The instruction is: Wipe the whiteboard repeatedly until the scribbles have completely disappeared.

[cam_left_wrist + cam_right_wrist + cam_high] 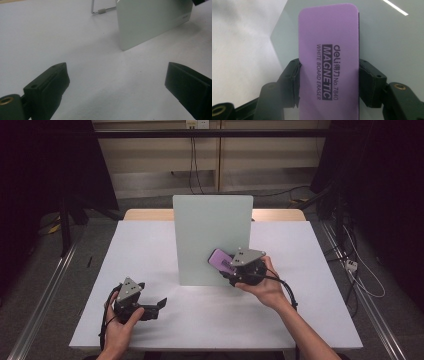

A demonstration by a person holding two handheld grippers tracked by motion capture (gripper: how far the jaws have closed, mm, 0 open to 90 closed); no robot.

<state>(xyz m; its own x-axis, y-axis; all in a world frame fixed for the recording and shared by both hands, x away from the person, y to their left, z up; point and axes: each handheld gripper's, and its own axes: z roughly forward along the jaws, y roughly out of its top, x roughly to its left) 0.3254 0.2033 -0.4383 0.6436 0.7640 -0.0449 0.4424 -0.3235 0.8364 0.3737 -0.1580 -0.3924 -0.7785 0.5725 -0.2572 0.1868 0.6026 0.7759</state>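
A purple whiteboard eraser [329, 60] with black lettering sits clamped between the two black jaws of my right gripper [329, 82]. In the high view that right gripper [231, 266] holds the eraser [220, 259] against the lower right face of an upright pale green board [210, 227]. My left gripper [161, 304] rests low on the white table [150, 250] at the front left, its jaws wide apart with nothing between them. In the left gripper view the left gripper [117, 82] points across bare table toward the board [150, 20].
A thin wire stand [100, 11] props the board from behind. A wooden strip [145, 214] runs along the table's far edge. Dark equipment and cables [355, 265] lie on the floor to both sides. A cable trails from each gripper.
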